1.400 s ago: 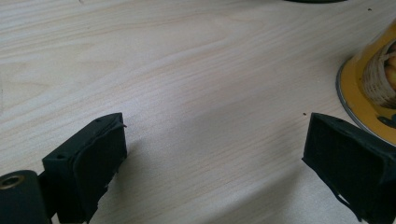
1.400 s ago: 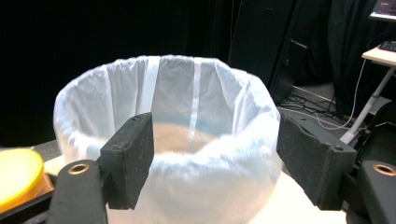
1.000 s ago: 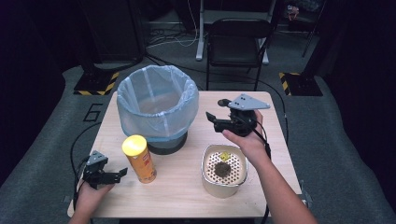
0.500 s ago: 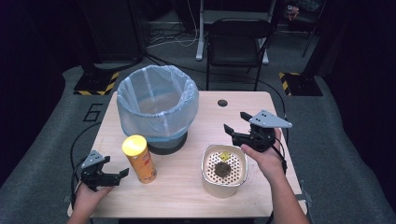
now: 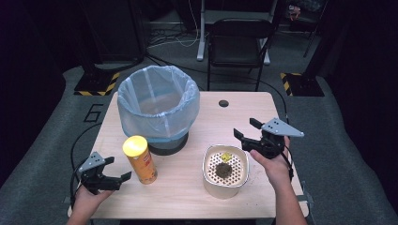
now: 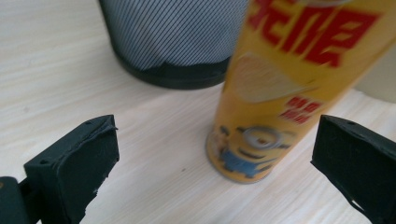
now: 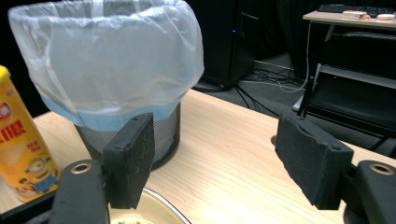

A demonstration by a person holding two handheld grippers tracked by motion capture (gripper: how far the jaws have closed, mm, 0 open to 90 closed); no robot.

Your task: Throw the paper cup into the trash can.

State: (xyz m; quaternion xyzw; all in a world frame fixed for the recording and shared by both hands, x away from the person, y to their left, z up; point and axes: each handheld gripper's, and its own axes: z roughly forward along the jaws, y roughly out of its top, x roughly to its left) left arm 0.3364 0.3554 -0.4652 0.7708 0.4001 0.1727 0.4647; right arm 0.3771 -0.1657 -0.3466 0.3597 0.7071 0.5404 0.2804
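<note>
A yellow chips can (image 5: 139, 159) stands upright on the wooden table (image 5: 211, 122), in front of a mesh bin lined with a pale blue bag (image 5: 158, 105). My left gripper (image 5: 118, 168) is open just left of the can; in the left gripper view the can (image 6: 275, 93) stands beyond the wide jaws, untouched. My right gripper (image 5: 245, 129) hovers open over the back right rim of a cream tub (image 5: 225, 185) with a perforated insert and dark scraps. Its jaws have just been closing slightly, with nothing between them (image 7: 222, 156). It looks toward the bin (image 7: 107, 60).
A small dark round hole (image 5: 223, 103) marks the table's far middle. A black chair (image 5: 239, 42) stands behind the table. Cables trail off the left edge. Bare wood lies between the bin and the tub.
My right gripper has moved right, down and toward me, from beside the bin to the tub's far right rim. The left gripper has lifted slightly by the can.
</note>
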